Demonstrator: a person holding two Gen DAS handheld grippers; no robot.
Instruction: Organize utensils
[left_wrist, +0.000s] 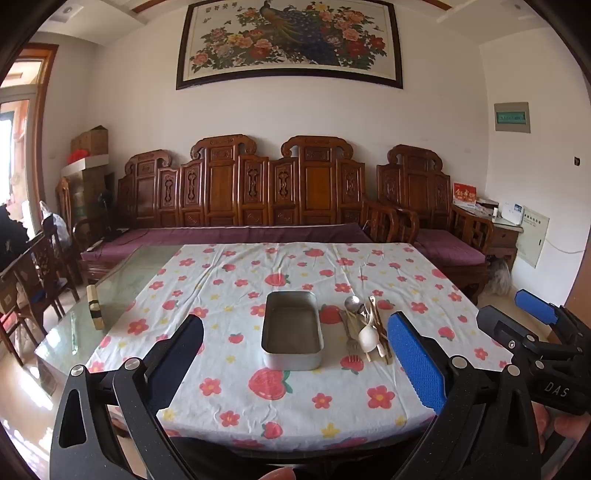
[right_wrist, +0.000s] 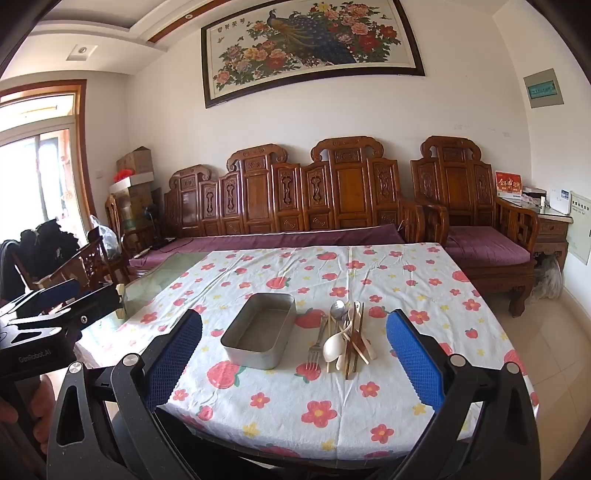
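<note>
Two grippers, left (left_wrist: 295, 363) and right (right_wrist: 293, 356), hang wide apart, holding nothing, short of the table. The utensils (right_wrist: 347, 338) lie heaped just beside the empty tin (right_wrist: 258, 332); best pinch the topmost one by its handle.

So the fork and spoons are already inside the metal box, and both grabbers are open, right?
Not quite. The metal box is empty; the fork and spoons lie piled on the tablecloth beside it, as the right wrist view shows. Both grabbers are open.
</note>
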